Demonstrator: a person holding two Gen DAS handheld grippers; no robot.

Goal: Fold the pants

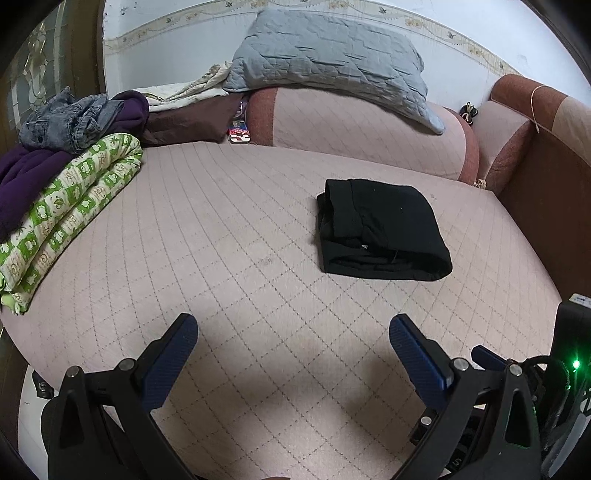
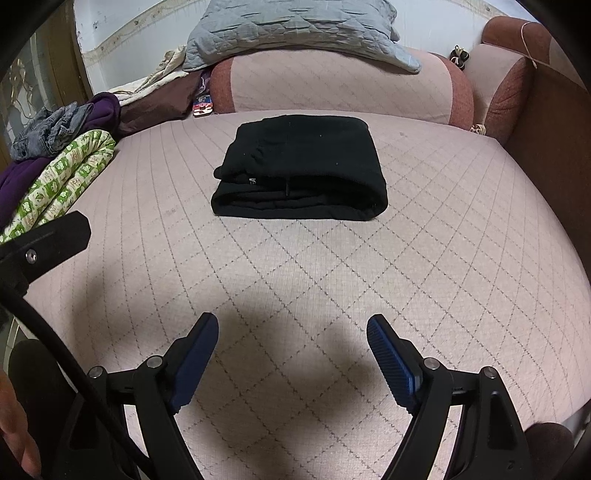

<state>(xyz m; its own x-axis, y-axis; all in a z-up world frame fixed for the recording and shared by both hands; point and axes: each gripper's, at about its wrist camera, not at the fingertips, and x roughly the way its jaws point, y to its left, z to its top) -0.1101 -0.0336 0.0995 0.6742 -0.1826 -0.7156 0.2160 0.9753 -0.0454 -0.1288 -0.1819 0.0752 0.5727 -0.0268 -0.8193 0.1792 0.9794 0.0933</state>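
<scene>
You've got both tools spread wide and empty here: the left gripper [image 1: 293,328] hangs above bare quilted cover, and the right gripper [image 2: 293,325] does the same, blue pads parted with nothing between them. The black pants [image 2: 301,168] sit as a compact stack out on the pink bed cover [image 2: 461,258], well ahead of both tools and a little short of the bolster [image 2: 332,85] with the grey pillow [image 2: 291,29] on top. By the look of it the folding is done, or one tidy away from done; the bundle reads as several layers with a rolled fold along the edge nearest you. If anything is left, I'd judge it's only a check and a squaring-up, and that would call for you to reach forward, since neither tool is near the cloth. Seen from the right wrist the bundle's long axis runs side to side, across your line of reach, fold edge facing you and the layered ends off to the left; from the left wrist it sits off to the right and looks slightly turned. The heap of clothes [image 1: 70,122] and the green blanket [image 1: 70,206] lie far left, well apart.
</scene>
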